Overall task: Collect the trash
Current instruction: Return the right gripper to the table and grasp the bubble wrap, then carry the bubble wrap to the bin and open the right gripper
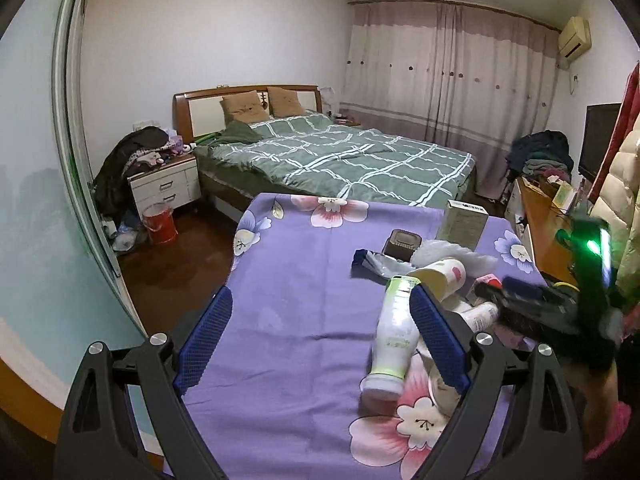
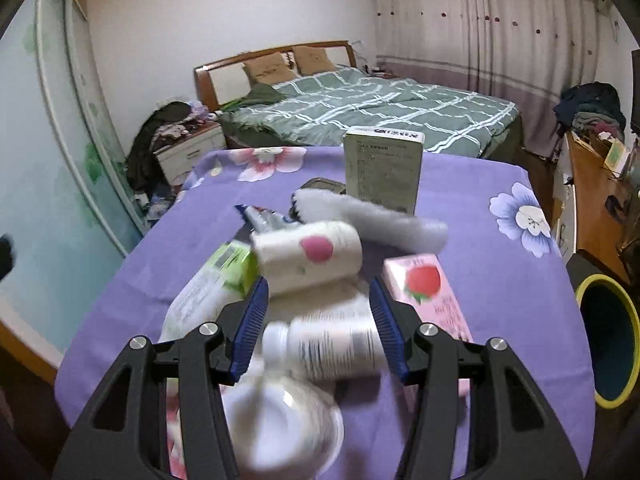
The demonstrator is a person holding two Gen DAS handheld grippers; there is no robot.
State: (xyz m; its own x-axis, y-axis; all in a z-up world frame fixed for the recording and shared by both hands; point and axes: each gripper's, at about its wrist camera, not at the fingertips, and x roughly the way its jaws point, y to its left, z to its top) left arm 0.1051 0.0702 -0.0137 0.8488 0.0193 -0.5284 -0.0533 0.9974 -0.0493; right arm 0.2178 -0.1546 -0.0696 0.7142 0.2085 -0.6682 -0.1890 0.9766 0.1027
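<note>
Left wrist view: left hand-held gripper stands wide, nothing between its pads; jaws opening.
Left pads: blue; the right one crosses in front of a lying white bottle with a green band; whether they touch cannot be told.
Counter: purple flowered cloth; its left half is bare.
Trash: heaped on the right half of the counter; the bottle, a tipped paper cup, a dark small tub, a crumpled wrapper, white foam wrap and an upright carton at the far edge.
Right hand-held gripper from here: dark and blurred at the right, over the heap, a green light on its body.
Right wrist view: right hand-held gripper at a middling gap, hanging over a small white bottle; blur hides whether the pads press on it.
Around it: green-banded bottle to the left, pink peach carton to the right, paper cup just beyond, foam wrap and upright carton farther off.
Near edge: a blurred white rounded thing low between the arms.
Bin: dark, yellow-rimmed, right of the counter.
Beyond: bed with green checked quilt, nightstand piled with clothes, curtains.
Pose: both point downward across the counter toward the bed.
</note>
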